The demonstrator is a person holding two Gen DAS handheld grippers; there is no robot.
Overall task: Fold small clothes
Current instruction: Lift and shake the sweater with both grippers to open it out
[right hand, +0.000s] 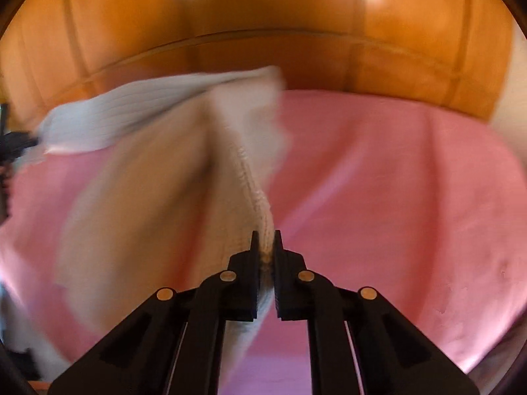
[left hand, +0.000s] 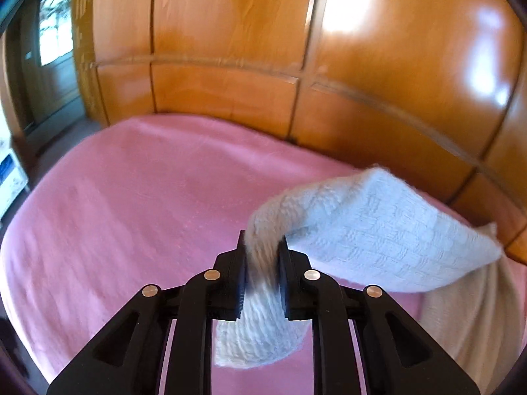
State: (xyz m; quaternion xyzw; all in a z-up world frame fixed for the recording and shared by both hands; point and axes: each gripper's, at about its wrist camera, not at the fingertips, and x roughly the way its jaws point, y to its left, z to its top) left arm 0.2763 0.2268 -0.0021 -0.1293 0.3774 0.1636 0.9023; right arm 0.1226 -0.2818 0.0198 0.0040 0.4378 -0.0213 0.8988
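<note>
We have the white knitted garment (left hand: 378,227) lifted off the pink bedcover (left hand: 148,214), gripped at two places. In the left wrist view the left gripper (left hand: 262,247) pinches a bunched, ribbed band of it between its fingers, with the rest of the cloth fanning out toward 2 o'clock. In the right wrist view the right gripper (right hand: 266,240) has its fingers pressed nearly together on a thin ribbed edge of the same garment (right hand: 164,164), which billows away toward 10 o'clock, where a dark bit of the other gripper shows at the far left edge.

To do this step well, we judge that we should draw the two held points apart until the cloth hangs taut and flat, then lay it down smoothly on the bedcover before folding. The left grip holds a thick wad, so a crease may be trapped there.

Behind the bed a glossy wooden wardrobe (left hand: 247,49) fills 12 o'clock, close to the far edge; a doorway (left hand: 52,49) sits at 10 o'clock. The bedcover looks free for laying down, though blur hides detail
</note>
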